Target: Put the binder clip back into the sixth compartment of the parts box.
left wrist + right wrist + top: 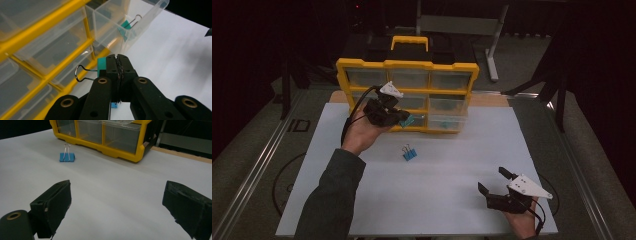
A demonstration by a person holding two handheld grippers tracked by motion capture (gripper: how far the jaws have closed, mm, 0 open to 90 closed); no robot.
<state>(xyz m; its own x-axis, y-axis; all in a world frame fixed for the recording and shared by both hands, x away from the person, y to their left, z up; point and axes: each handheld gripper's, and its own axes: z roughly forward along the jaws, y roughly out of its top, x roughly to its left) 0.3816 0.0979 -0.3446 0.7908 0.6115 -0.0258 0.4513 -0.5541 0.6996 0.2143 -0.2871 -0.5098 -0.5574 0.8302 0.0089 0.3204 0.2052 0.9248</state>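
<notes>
My left gripper (401, 118) (117, 59) is held above the table in front of a yellow drawer organizer (362, 63) (42, 80), shut on a teal binder clip (409, 121) (101, 66) whose wire handles stick out to the side. A clear drawer (447, 121) (140, 22) is pulled out at the organizer's lower right, with another teal clip (126, 25) inside. A blue binder clip (410, 153) (67, 157) lies on the white table sheet. My right gripper (495, 180) (117, 205) rests open near the front right, nothing between its fingers.
The organizer (117, 153) stands at the back of the white sheet (437, 200) with several clear drawers. A metal table leg (494, 45) and dark floor lie beyond. A dark rail (257, 165) runs along the left side.
</notes>
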